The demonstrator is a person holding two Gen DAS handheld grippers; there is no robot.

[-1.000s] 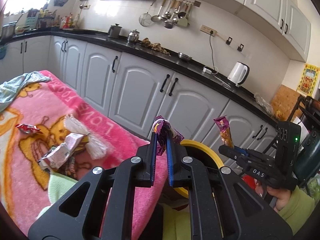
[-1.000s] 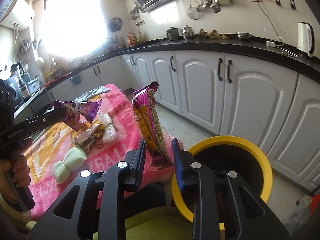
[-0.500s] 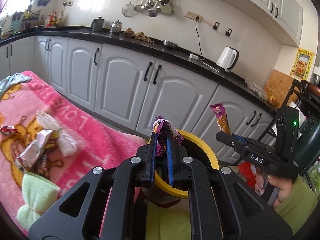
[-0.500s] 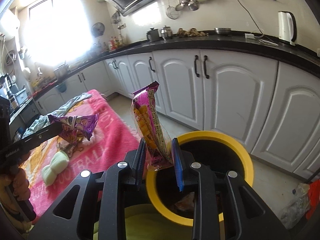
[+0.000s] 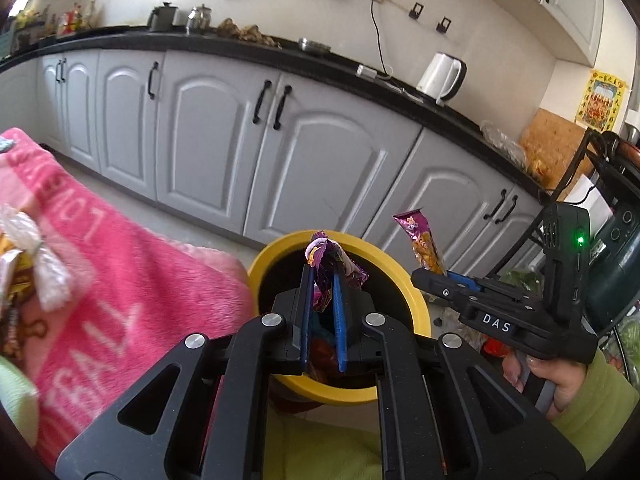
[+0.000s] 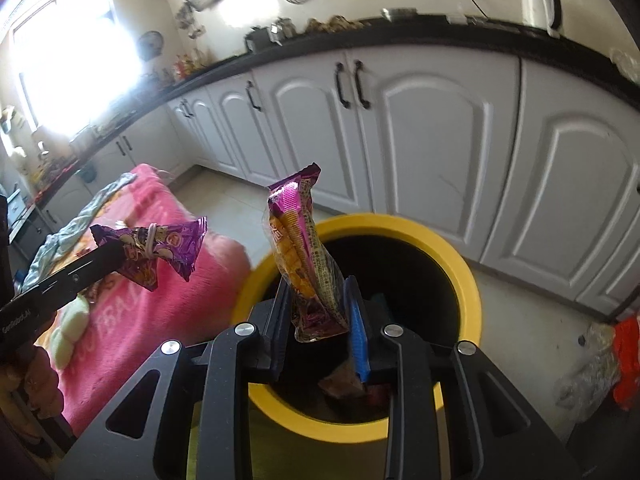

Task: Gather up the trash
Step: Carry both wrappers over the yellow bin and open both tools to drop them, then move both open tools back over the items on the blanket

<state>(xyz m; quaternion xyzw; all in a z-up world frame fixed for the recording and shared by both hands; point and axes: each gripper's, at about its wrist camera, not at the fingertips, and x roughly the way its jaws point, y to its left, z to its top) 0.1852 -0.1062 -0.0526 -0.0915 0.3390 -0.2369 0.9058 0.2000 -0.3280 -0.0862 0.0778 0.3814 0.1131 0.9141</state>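
The left hand-held gripper (image 5: 322, 280) has its blue-lined jaws pressed almost together, pinching one crumpled purple foil wrapper (image 5: 334, 262) directly above the mouth of the round yellow-rimmed trash bin (image 5: 416, 292). The right hand-held gripper (image 6: 316, 312) clamps the lower end of one long magenta-and-orange snack packet (image 6: 302, 248), which stands upright over the bin's near left rim. One bin is in view, and some litter lies inside it at the bottom. Left of the bin lies a pink fleece blanket with white lettering (image 5: 120, 280), carrying a pale green bow-shaped cloth (image 6: 70, 330) and a few more wrappers (image 5: 24, 256). Behind the bin runs a row of white cabinet doors (image 5: 224, 140) under a black surface (image 5: 328, 68) with one white kettle (image 5: 440, 76). A hand in a green sleeve (image 5: 552, 384) grips the right tool's handle.
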